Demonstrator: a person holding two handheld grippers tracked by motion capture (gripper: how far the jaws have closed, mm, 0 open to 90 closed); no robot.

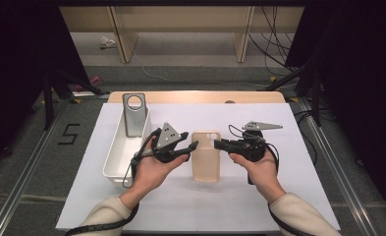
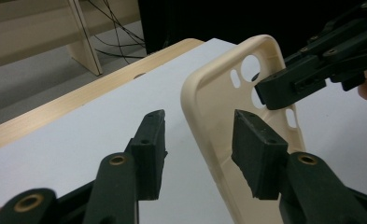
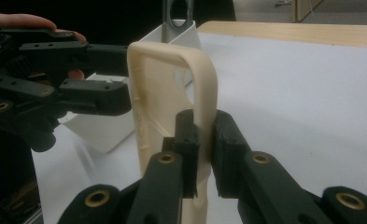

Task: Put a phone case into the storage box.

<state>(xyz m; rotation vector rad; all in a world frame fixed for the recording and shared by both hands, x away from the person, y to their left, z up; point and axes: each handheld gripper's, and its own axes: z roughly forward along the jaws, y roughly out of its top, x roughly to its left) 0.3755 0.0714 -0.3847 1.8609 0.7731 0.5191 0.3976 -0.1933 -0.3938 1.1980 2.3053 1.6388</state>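
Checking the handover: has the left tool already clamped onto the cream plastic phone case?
No, the left tool stands open around the cream plastic phone case's edge, with gaps visible beside both pads.

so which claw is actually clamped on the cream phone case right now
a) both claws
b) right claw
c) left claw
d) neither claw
b: in the right gripper view the right claw pinches the rim of the cream phone case, while the left claw stands open with the case edge between its jaws.

A cream plastic phone case [image 1: 206, 155] lies mid-frame on the white table sheet [image 1: 195, 206], between the left gripper [image 1: 189, 147] and right gripper [image 1: 218, 144]. Left of them stands a white rectangular bin [image 1: 113, 162] holding a grey phone case [image 1: 134, 114].
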